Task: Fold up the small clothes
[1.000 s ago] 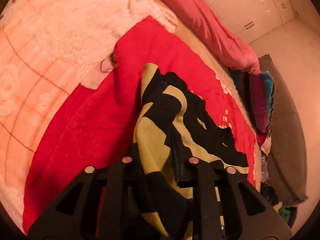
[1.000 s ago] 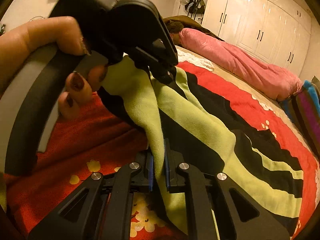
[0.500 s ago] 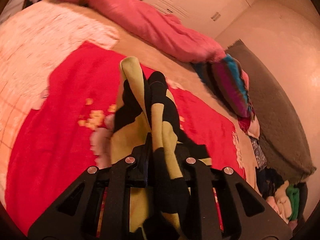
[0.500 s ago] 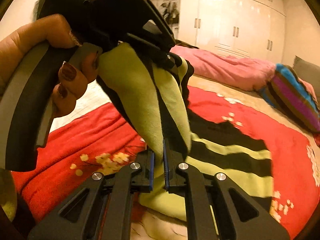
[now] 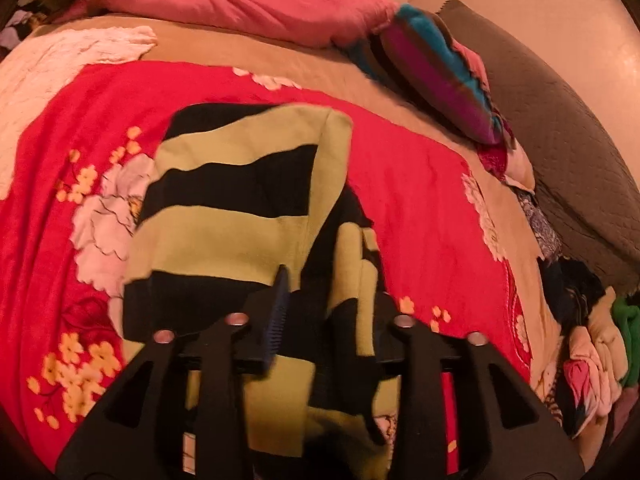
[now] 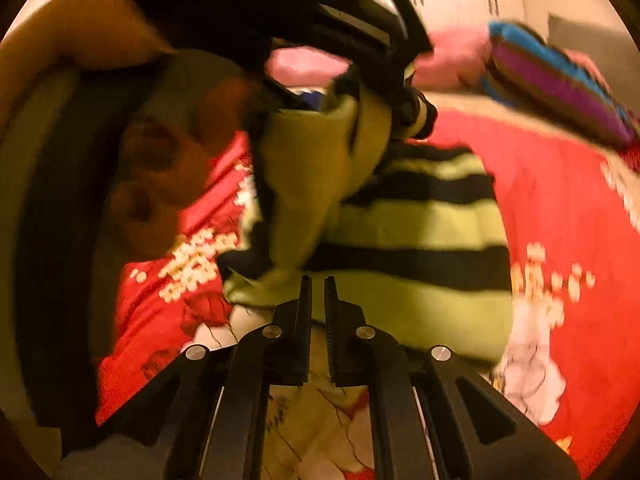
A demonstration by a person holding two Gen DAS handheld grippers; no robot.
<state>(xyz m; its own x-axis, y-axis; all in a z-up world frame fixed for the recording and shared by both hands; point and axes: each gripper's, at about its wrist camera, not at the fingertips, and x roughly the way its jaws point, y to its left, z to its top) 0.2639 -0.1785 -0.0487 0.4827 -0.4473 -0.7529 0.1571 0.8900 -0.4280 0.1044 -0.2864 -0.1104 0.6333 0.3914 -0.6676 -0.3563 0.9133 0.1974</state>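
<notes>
The soft green-and-black striped top (image 5: 240,184) lies folded over on the red flowery blanket (image 5: 420,200). The left gripper (image 5: 320,304) has just been opening to drop it. The right gripper (image 6: 318,304) is closed, holding nothing.

**Left gripper parting, right gripper pinched closed**

The left gripper (image 5: 324,304) points downward, and its jaws have just been opening; striped cloth still lies between them, no longer pinched. The right gripper (image 6: 318,300) has its jaws nearly together, with nothing visibly between the tips. A hand (image 6: 160,168) grips the left tool's handle, up-left of the right gripper's tips.
</notes>
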